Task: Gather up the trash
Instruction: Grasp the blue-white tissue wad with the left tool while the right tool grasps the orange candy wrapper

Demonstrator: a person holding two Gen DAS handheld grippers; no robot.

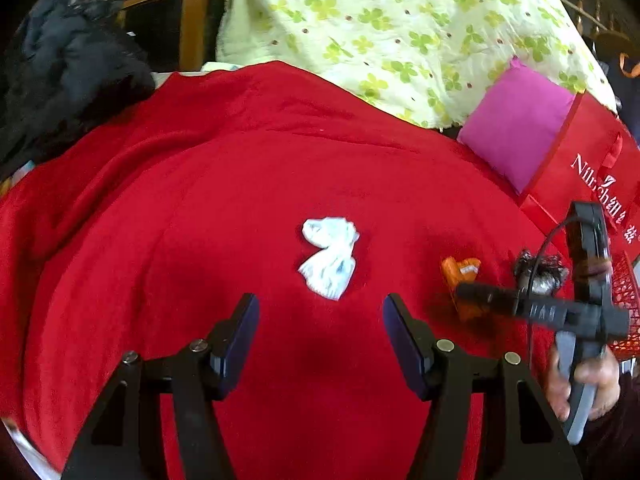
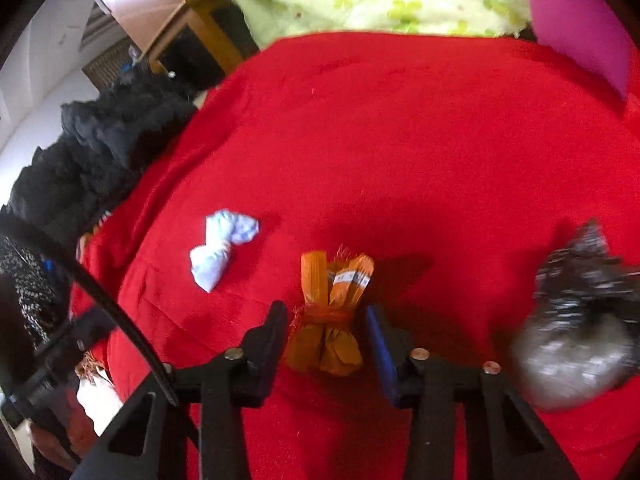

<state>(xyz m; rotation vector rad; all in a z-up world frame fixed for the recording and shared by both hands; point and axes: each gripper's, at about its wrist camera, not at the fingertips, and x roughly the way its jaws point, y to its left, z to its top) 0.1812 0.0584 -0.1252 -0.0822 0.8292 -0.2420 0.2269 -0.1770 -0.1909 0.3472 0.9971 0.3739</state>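
A crumpled white tissue (image 1: 330, 256) lies on the red blanket (image 1: 240, 184), just ahead of my open, empty left gripper (image 1: 320, 320). It also shows in the right wrist view (image 2: 222, 250). An orange wrapper bundle (image 2: 330, 312) tied with red string lies between the open fingers of my right gripper (image 2: 326, 328); the pads do not visibly press it. In the left wrist view the orange bundle (image 1: 460, 276) lies at the tip of the right gripper (image 1: 466, 292). A grey-black crumpled wad (image 2: 580, 320) lies to the right, also seen in the left wrist view (image 1: 540, 270).
A black jacket (image 1: 68, 80) lies at the blanket's left edge. A green-patterned quilt (image 1: 400, 28) and a magenta pillow (image 1: 516, 124) are at the back. A red shopping bag (image 1: 592, 172) and a red mesh basket (image 1: 626, 300) stand at the right.
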